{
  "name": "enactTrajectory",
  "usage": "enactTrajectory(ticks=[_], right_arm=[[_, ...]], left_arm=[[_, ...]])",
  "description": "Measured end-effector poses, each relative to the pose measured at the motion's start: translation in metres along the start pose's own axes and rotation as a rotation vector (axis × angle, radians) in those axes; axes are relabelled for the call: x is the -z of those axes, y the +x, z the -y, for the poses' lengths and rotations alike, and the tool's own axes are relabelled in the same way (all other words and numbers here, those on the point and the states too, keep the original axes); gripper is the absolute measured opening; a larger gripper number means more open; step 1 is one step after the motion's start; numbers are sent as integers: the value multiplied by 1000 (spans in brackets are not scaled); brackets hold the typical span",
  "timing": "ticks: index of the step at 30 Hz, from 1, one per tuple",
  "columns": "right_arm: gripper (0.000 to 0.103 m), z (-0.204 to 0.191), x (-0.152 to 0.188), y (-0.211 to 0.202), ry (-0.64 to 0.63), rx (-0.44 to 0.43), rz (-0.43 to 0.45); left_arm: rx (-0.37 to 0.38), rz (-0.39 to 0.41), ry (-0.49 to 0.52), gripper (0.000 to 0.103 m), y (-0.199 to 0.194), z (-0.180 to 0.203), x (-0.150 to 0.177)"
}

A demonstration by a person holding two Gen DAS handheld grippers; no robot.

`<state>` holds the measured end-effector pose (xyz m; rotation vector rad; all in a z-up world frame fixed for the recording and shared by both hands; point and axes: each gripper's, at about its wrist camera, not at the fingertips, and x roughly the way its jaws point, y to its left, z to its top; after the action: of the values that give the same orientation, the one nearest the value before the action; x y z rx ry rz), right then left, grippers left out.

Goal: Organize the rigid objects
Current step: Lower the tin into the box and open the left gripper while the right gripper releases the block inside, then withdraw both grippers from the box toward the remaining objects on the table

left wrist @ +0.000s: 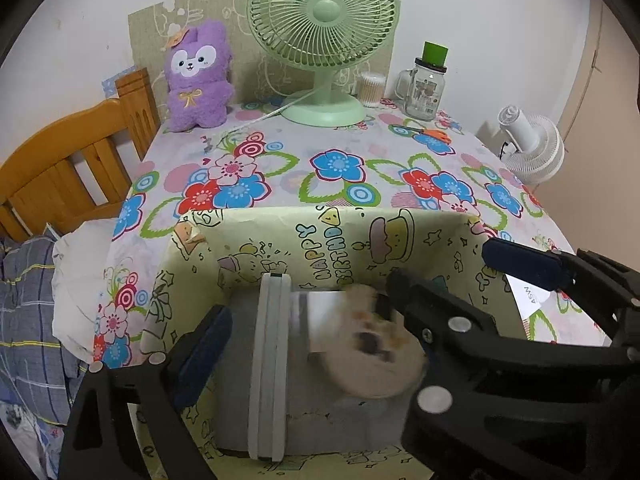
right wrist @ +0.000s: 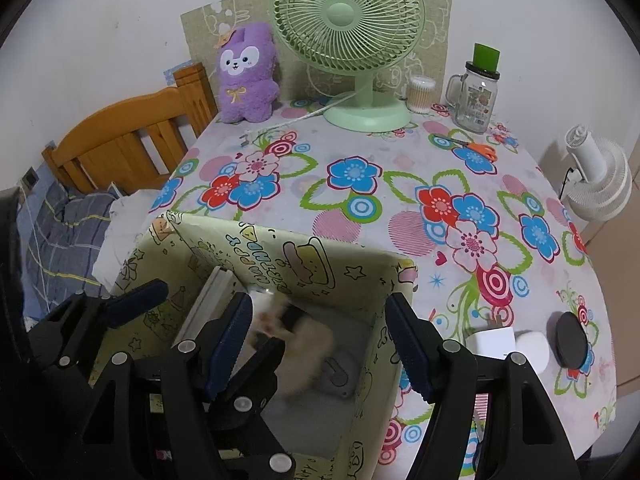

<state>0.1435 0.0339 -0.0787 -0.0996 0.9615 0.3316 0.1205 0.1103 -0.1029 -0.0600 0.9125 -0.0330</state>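
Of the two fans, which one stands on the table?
The green fan, beside the purple plush toy; the white fan sits beyond the table's right edge.

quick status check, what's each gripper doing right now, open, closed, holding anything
Left gripper: jaws open, holding nothing, over the box.
Right gripper: jaws open, empty; a blurred round object lies between them, seemingly released.

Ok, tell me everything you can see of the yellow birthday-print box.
The box is open-topped, wrapped in pale yellow cartoon "Happy Birthday" paper, its rim slightly creased. It sits upright on the floral tablecloth at the near edge. Inside: a grey floor, a white slab on edge, and a blurred round beige item. Both grippers hover over it.
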Motion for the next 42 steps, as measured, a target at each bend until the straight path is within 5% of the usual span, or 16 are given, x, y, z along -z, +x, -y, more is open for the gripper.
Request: enactTrajectory(ticks=[18, 42], right_arm=[[83, 0, 10, -36, 43, 69, 26], [97, 47, 26, -110, 84, 188, 180]], left_arm=[[-38, 80, 67, 97, -44, 18, 8], [-21, 189, 129, 99, -86, 85, 5]])
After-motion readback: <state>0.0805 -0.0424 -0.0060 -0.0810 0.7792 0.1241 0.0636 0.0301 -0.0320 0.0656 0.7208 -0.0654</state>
